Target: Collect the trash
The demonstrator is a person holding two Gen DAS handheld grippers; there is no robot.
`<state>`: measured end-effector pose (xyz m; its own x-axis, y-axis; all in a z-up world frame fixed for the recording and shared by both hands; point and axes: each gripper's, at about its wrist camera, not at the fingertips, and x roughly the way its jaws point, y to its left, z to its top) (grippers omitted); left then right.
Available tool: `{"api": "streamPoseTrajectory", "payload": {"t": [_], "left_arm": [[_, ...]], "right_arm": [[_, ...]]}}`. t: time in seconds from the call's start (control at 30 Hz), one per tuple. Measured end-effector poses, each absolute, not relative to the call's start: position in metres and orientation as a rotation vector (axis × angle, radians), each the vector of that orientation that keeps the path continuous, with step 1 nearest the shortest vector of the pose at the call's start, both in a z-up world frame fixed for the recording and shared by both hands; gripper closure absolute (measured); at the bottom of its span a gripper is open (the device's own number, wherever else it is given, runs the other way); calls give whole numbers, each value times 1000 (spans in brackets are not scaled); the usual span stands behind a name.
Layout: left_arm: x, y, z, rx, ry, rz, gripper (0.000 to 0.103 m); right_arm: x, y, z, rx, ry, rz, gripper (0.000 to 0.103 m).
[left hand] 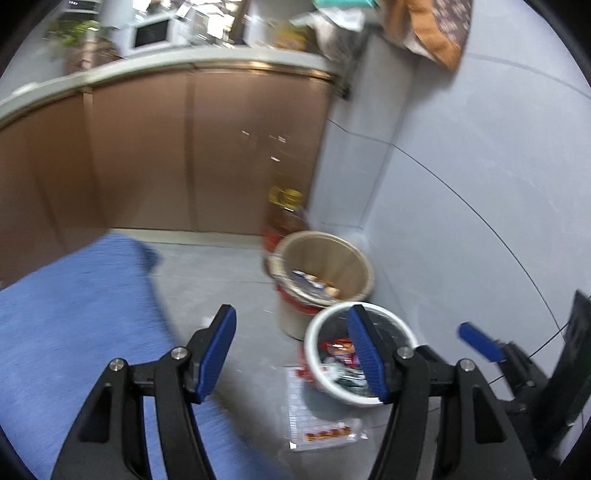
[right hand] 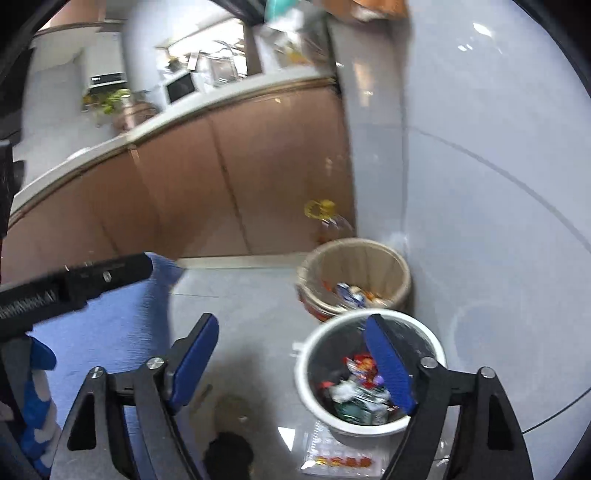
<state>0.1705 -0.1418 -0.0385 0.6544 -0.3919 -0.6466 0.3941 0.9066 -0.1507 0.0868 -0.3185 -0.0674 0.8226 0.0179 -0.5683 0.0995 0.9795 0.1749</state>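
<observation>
A: Nearest the lenses, how did the tools stand?

B: The left gripper [left hand: 291, 354] had its blue fingers spread wide with nothing between them. The right gripper [right hand: 295, 363] was likewise released and bare. In the left wrist view one blue fingertip of the right tool showed at the right edge, just beside the left one.

A: And the trash?

B: A clear plastic wrapper [left hand: 317, 417] with a red printed strip lay flat on the grey floor [left hand: 229, 280], its upper edge touching the foot of the white bin [left hand: 312, 339]. From the right wrist view the same wrapper [right hand: 343, 450] sat just below that bin [right hand: 301, 369]. The white bin held red and green packets.

A: What lay further off?

B: A blue mat [left hand: 74, 314] covered the floor on the left. Behind the white bin, touching it or nearly so, stood a beige bin [left hand: 354, 258] lined with a bag, scraps at its bottom. A yellow-topped item [left hand: 284, 197], too blurred to name, stood against the brown cabinet [left hand: 221, 147]. Farthest, a microwave [left hand: 149, 33] sat on the counter.
</observation>
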Motion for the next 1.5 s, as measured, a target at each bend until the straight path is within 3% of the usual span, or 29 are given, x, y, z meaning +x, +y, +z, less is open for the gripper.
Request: {"api": "streamPoseTrajectory", "payload": {"t": [0.27,0.6,1.5], "left_arm": [[115,-46,-12,58,605,-174,34],[62,16,-7,50,529,-17,29],[23,19,-30,108,522,40,28]], "right_arm": [[69,-241,-37,116,543,90,0],[45,-196,-32,50,535,114,0],[6,-201,-45,27,555,75,0]]}}
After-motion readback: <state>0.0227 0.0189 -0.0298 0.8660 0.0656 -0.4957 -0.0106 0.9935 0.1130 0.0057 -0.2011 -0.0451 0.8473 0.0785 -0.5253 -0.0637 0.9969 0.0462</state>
